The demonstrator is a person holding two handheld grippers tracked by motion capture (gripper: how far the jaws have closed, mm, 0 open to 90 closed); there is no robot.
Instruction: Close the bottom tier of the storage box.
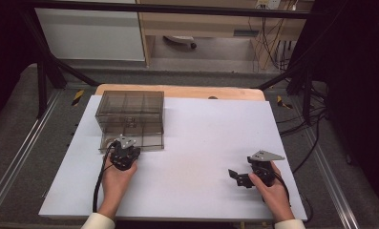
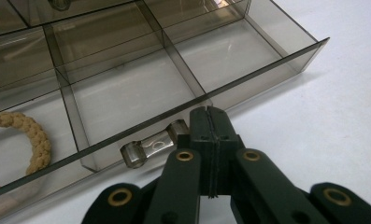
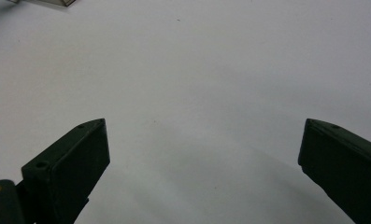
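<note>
Drawer handle [image 2: 151, 145], a short clear bar, lies along the drawer's [image 2: 141, 88] front wall in the lower middle of the left gripper view, its long axis running from lower left up to the right, where that end meets the left gripper's [image 2: 210, 112] pressed-together jaws; whether they pinch it I cannot tell. A braided ring [image 2: 29, 135] sits in the drawer's left compartment. At lower right of the high view the right gripper [image 1: 237, 176] rests on the white table [image 1: 201, 143], jaws wide

Left tongs [image 2: 210, 122] pressed together, right tongs [image 3: 202, 154] (farther right) spread wide apart.
</note>
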